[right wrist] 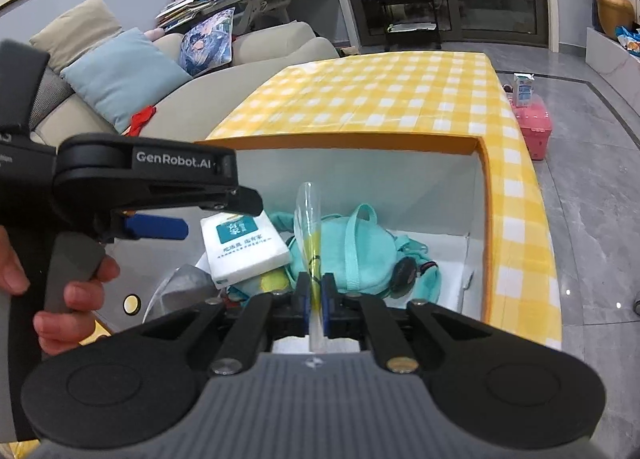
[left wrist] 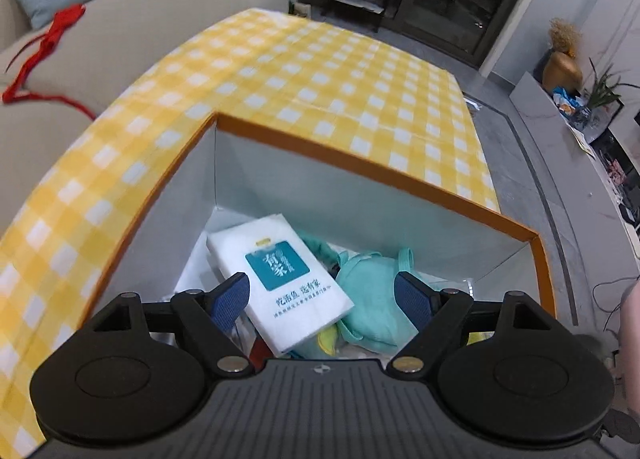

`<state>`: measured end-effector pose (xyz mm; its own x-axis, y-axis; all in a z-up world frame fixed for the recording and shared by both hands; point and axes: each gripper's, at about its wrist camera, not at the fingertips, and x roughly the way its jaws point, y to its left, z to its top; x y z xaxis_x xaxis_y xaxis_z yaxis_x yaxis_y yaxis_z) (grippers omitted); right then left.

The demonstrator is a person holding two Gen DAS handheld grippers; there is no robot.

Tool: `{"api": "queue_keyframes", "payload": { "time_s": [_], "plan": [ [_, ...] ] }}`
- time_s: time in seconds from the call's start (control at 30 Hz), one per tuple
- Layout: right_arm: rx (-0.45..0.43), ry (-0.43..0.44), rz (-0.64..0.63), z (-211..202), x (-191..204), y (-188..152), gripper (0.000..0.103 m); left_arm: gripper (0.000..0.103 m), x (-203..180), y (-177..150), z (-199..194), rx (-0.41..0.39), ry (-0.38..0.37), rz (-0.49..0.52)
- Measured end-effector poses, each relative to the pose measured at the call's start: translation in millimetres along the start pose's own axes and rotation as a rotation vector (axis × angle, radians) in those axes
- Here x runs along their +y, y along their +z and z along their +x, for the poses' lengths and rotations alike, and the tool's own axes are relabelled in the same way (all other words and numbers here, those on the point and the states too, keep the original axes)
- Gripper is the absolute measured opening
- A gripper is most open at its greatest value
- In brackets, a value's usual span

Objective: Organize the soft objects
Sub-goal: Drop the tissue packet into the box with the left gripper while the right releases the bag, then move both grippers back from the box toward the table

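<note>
- Left wrist view: left gripper (left wrist: 322,295) is spread wide, holding nothing, above the white tissue pack (left wrist: 280,279) inside the orange-rimmed box (left wrist: 372,175).
- Right gripper (right wrist: 316,299) pinches a clear plastic bag (right wrist: 306,219), jaws nearly closed.
- Teal plush backpack (right wrist: 352,255) lies beside the pack, near the box's far wall.

I see a yellow-and-white checked desk cloth (left wrist: 340,71), orange-rimmed white box (left wrist: 360,163), teal plush bag (right wrist: 352,251), white-and-teal tissue pack (left wrist: 280,279), red ribbon (left wrist: 44,51).
</note>
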<state>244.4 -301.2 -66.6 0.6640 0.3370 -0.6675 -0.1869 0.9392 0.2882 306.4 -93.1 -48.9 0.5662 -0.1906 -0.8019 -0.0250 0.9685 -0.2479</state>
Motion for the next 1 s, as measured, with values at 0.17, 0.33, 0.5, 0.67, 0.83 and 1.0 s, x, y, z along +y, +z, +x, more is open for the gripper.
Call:
{"api": "queue_keyframes", "payload": {
  "time_s": [0.17, 0.33, 0.5, 0.67, 0.83, 1.0],
  "plan": [
    [-0.001, -0.015, -0.010, 1, 7, 0, 0.034, 0.096, -1, 2, -4, -0.002, -0.004, 0.034],
    [-0.046, -0.065, -0.010, -3, 9, 1, 0.067, 0.096, 1, 3, -4, 0.014, -0.016, 0.039],
    [-0.112, -0.040, -0.011, -13, 15, 3, 0.100, 0.096, 5, -1, -4, 0.067, -0.064, 0.026],
    [-0.108, -0.092, -0.042, -14, 28, 0, 0.100, 0.096, -2, -4, -13, 0.043, -0.047, 0.093],
    [-0.076, -0.107, -0.011, -13, 30, 0, 0.100, 0.096, -6, -3, -23, 0.010, -0.029, 0.129],
    [-0.076, -0.137, -0.037, -21, 35, -2, 0.100, 0.096, -8, -2, -31, -0.014, -0.006, 0.141]
  ]
}}
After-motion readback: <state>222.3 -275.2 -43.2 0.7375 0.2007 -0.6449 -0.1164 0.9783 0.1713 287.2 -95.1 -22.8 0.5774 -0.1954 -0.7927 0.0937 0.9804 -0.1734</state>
